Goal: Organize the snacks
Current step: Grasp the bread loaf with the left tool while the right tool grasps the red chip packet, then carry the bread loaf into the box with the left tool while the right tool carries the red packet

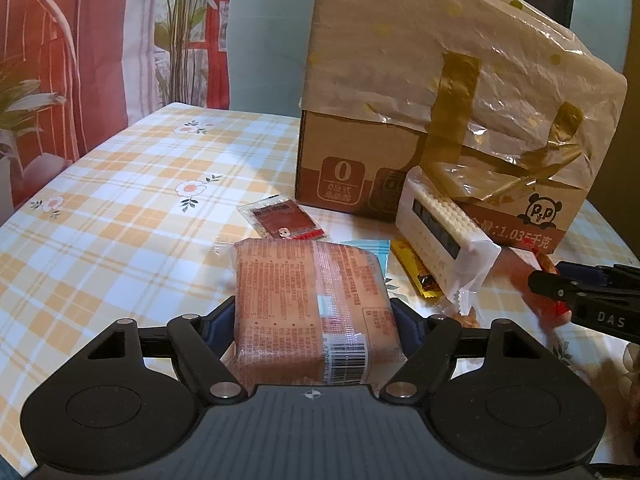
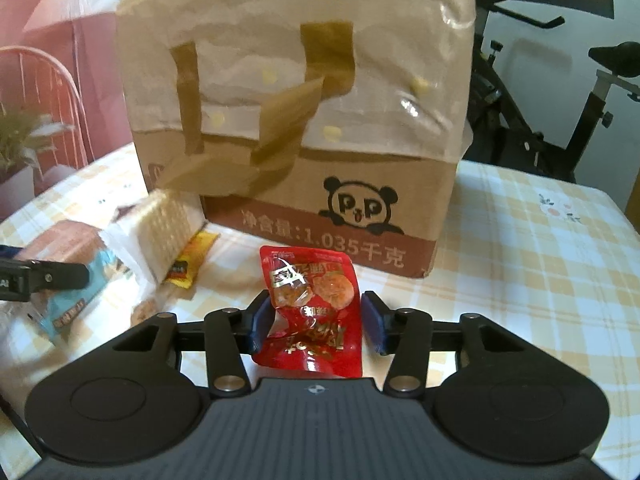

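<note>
We see the left tool [image 1: 314,320] w/ its jaws set wide, both pads against the sides of a pinkish-orange snack pack [image 1: 308,312], barcode end toward the camera; the pack looks gripped, its far end over the checked table [image 1: 120,220]. Right tool [image 2: 316,320] has a red snack pouch [image 2: 312,308] between its jaws: the left pad touches the pouch's crumpled edge, the right pad stands just clear, so we read it as part open, not clamped. No earlier view, so we note no jaw motion. Behind both sits a cardboard box [image 2: 360,216] w/ a panda logo, its top covered by a cream plastic bag [image 2: 280,60] w/ tan handles. Beside the box's front, in the left view: white wafer pack [image 1: 444,236] leaning on the box, yellow packet [image 1: 416,272] under it, small dark-red sachet [image 1: 282,220] flat on the table, light-blue wrapper [image 1: 374,250] behind the held pack. Right of the box, bkgd: exercise bike [image 2: 560,92].
</note>
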Demonstrator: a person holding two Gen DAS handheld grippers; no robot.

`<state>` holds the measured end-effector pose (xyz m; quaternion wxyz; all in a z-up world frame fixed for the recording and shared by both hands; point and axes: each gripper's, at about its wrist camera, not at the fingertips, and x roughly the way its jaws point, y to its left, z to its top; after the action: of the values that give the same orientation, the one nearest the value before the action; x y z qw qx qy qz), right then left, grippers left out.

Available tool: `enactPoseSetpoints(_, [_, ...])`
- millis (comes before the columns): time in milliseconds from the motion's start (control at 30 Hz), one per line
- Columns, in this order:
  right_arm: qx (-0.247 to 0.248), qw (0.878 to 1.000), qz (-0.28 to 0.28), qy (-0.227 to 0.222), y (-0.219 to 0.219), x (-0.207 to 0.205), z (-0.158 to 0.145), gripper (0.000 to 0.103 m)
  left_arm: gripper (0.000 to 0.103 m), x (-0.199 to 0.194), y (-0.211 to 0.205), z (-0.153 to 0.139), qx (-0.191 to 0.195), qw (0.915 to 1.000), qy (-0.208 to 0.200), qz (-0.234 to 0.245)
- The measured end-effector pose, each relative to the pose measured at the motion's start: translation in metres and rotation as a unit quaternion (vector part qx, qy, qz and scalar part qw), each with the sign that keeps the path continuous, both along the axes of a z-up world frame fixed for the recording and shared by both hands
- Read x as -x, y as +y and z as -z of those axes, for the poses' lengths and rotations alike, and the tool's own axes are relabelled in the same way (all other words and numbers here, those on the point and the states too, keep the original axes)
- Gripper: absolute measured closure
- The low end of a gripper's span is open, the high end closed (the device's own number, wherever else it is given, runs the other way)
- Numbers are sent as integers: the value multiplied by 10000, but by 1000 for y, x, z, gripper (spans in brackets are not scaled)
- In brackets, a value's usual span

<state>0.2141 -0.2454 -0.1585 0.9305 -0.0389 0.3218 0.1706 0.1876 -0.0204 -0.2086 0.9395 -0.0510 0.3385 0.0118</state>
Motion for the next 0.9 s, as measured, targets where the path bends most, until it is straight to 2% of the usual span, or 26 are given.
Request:
enactPoseSetpoints(333, [-94, 9994, -28, -343, -1, 10, -6, 53, 24, 10, 2, -13, -6, 9998, -220, 7])
enactPoseSetpoints(467, [-330, 9978, 213, -529, -13, 20, -16, 53, 24, 15, 5, -22, 6, 9994, -346, -34])
enactPoseSetpoints(600, [-456, 9956, 343, -741, -23, 29, -31, 53, 24, 17, 7, -31, 61, 9988, -479, -60])
enactPoseSetpoints(900, [-482, 9880, 166, -1461, -19, 48, -74, 53, 24, 27, 4, -66, 17, 9948, -1015, -59])
